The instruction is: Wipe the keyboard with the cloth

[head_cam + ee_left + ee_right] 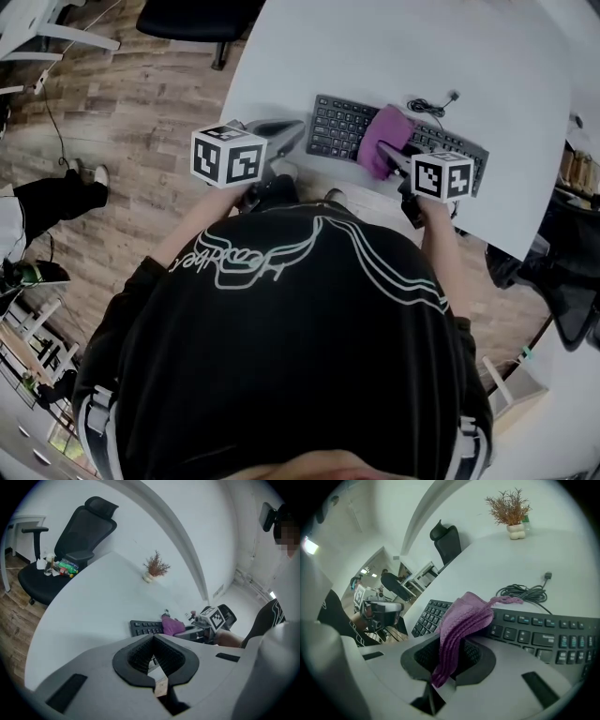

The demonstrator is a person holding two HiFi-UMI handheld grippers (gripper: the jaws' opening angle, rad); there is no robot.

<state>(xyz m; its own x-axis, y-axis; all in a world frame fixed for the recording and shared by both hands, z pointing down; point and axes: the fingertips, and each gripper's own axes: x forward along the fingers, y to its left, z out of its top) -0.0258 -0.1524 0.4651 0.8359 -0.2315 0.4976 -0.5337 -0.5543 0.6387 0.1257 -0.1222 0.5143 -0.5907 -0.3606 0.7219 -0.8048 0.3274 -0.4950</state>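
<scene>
The right hand-held gripper is clamped on a purple knitted cloth. The fabric is pinched between its dark pads and bunches forward onto the keys. The cloth lies on the middle of a black keyboard, and a thin tail of it trails toward the keyboard's far edge. Just behind the keyboard, a coiled black cable rests on the white worktop.

The left hand-held gripper has its jaws together with nothing between them. In the head view it is held near the worktop's near edge, just beside the keyboard's left end.

A small pot of dried reddish sprigs stands well apart from the keyboard, toward the far side of the worktop. A black office chair sits beyond the curved edge, with bottles and clutter on its seat. Wood-plank floor shows to the left of the worktop in the head view.
</scene>
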